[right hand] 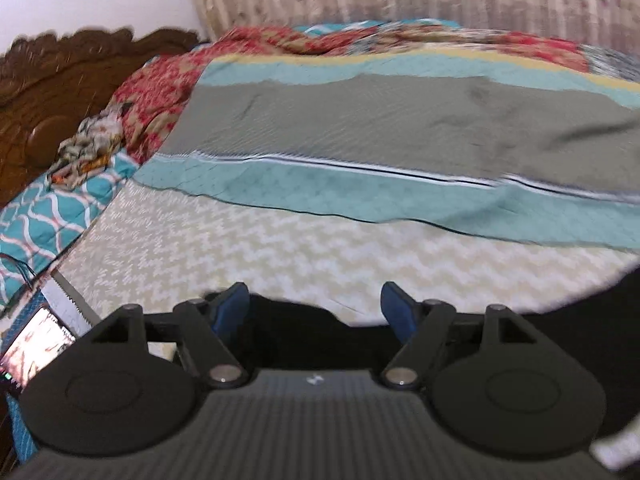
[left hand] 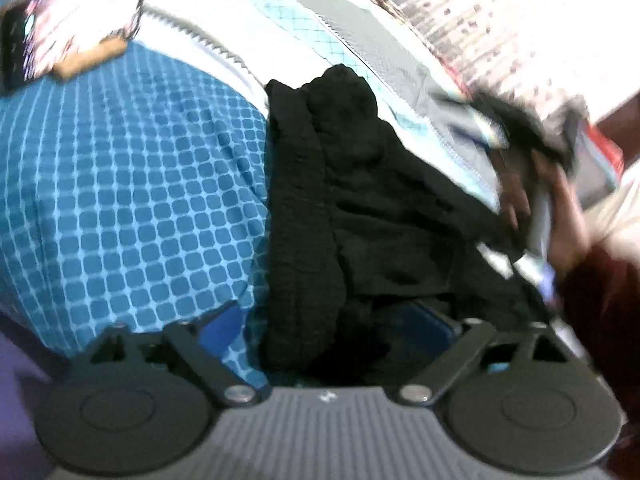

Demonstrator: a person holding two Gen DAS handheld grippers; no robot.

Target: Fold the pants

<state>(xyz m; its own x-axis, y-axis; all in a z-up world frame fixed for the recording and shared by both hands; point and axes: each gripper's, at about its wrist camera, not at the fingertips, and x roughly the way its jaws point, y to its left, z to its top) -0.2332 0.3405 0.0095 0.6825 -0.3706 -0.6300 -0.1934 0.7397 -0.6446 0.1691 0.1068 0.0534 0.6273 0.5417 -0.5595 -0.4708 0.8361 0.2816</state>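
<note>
The left gripper [left hand: 332, 320] has its jaws wide apart, and part of the black soft cloth pants [left hand: 344, 200] lies between them, but the blue pads do not look like they are squeezing it. The right gripper [right hand: 316, 312] also has its jaws apart, with some black cloth low between them, and they do not seem to pinch it either. In the left wrist view the right gripper and the hand [left hand: 560, 216] holding it are a blur at the far side of the pants. The pants sit on the bed, bunched into a long lumpy pile, right beside the blue bedspread with little squares [left hand: 132, 200] and on the side of it toward that hand. I think the folding is only partly done: the pile is rumpled, not flat and neat. It likely needs smoothing and at least one more fold. Past the pants lies the grey and teal striped quilt [right hand: 360, 120].
</note>
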